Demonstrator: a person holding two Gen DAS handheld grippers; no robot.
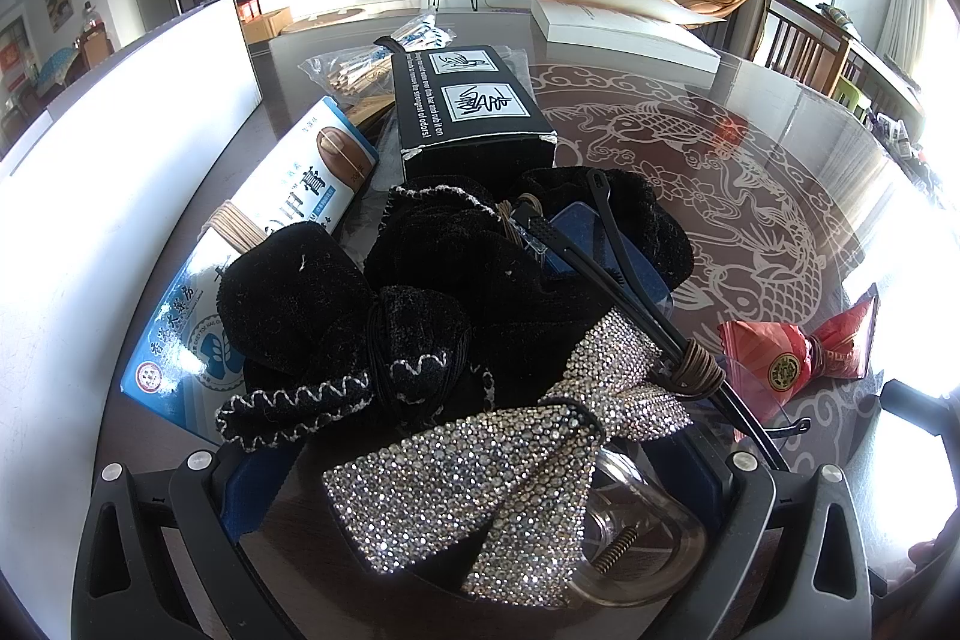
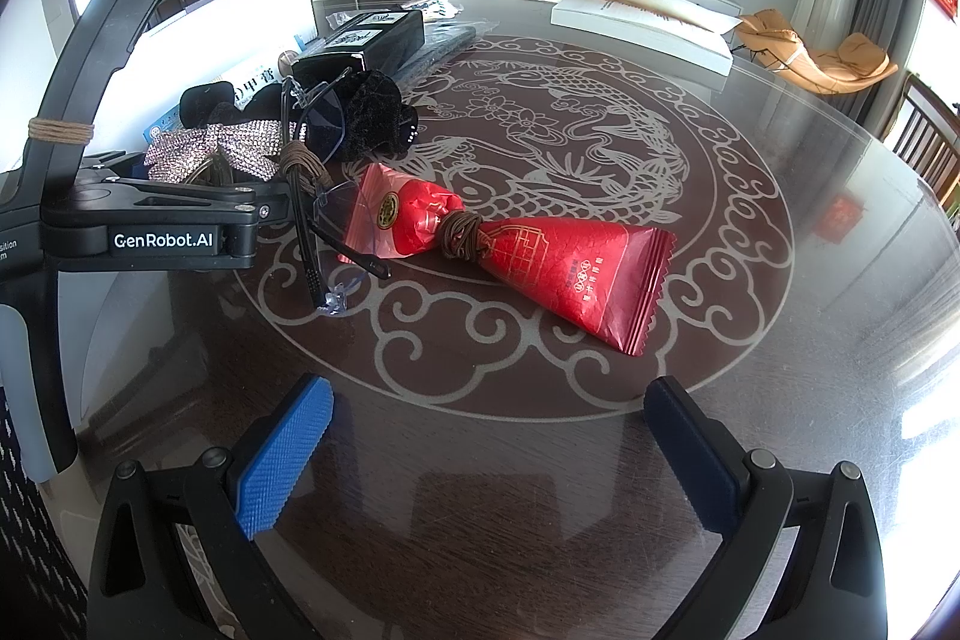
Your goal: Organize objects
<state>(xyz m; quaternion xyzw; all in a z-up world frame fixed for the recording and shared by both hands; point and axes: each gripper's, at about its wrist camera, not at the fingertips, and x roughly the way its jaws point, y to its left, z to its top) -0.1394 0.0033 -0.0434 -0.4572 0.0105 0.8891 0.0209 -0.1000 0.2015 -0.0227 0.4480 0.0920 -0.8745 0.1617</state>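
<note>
While the right gripper (image 2: 486,460) gapes empty, the red snack packet (image 2: 540,256) lies just ahead, long axis slanting right. The left gripper (image 1: 474,484), beside the packet, seems clamped on the rhinestone bow clip (image 1: 480,484).

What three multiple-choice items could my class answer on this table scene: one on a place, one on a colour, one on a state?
1. Where does the red packet lie?
A. on the floor
B. on the table
C. on a shelf

2. What colour is the cord tied round it?
A. brown
B. white
C. green

3. How is the right gripper?
A. shut on the packet
B. shut on nothing
C. open and empty

Answers:
1. B, since the packet rests flat on the patterned tabletop.
2. A, since brown loops pinch the packet's middle.
3. C, since its fingers stand wide apart with only table between them.
</note>
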